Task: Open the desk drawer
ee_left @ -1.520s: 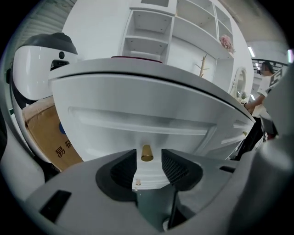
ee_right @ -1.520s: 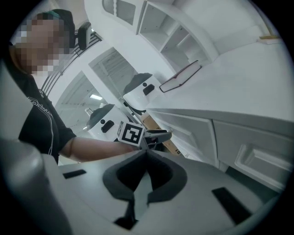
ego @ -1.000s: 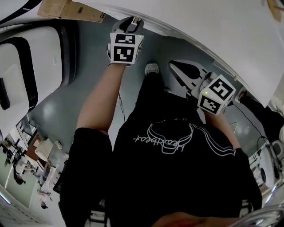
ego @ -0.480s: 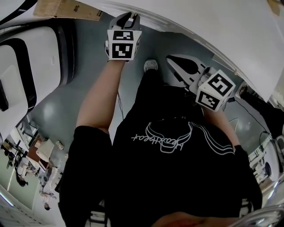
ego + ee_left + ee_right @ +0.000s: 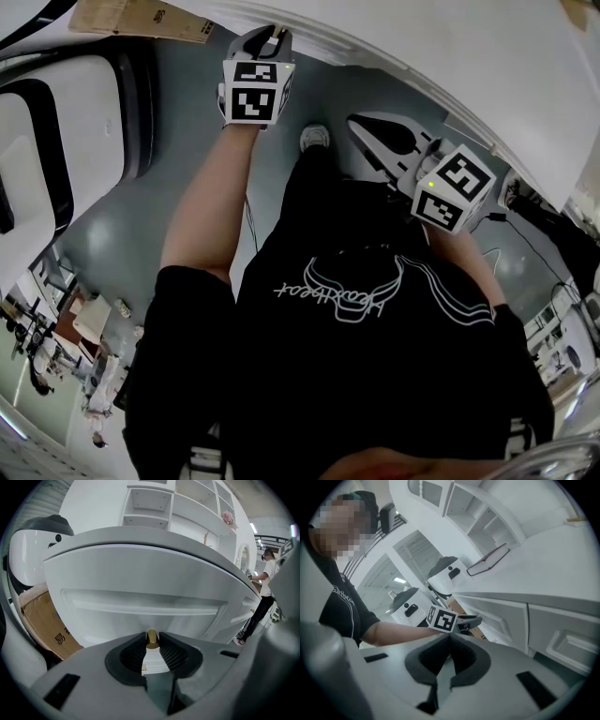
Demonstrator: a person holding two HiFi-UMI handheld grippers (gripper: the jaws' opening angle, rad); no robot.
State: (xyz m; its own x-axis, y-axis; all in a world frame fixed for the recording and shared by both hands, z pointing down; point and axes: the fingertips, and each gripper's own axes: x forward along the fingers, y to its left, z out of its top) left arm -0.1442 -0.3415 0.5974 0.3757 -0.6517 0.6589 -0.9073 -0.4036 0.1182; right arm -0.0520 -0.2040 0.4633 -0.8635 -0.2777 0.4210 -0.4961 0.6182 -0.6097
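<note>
The white desk drawer front [image 5: 140, 606] fills the left gripper view, with a recessed panel and a small brass knob [image 5: 151, 639] low at its middle. My left gripper [image 5: 151, 638] has just been closing and its dark ribbed pads now press on the knob from both sides. In the head view the left gripper [image 5: 267, 37] reaches up to the desk's edge [image 5: 375, 47]. My right gripper [image 5: 366, 127] hangs to the right, away from the desk, and its jaws meet with nothing between them [image 5: 450, 639]. From the right gripper view, the left gripper [image 5: 471, 620] is at the drawer.
A cardboard box [image 5: 47, 625] leans left of the drawer, beside a white rounded machine [image 5: 56, 122]. White shelves [image 5: 178, 503] rise behind the desk. More drawer fronts [image 5: 562, 639] run along to the right. A person [image 5: 267, 583] stands far right. My shoe [image 5: 315, 141] is under the desk edge.
Both grippers sit slightly higher and further left in the head view, which looks like a small shift of the camera. Nothing else visibly differs.
</note>
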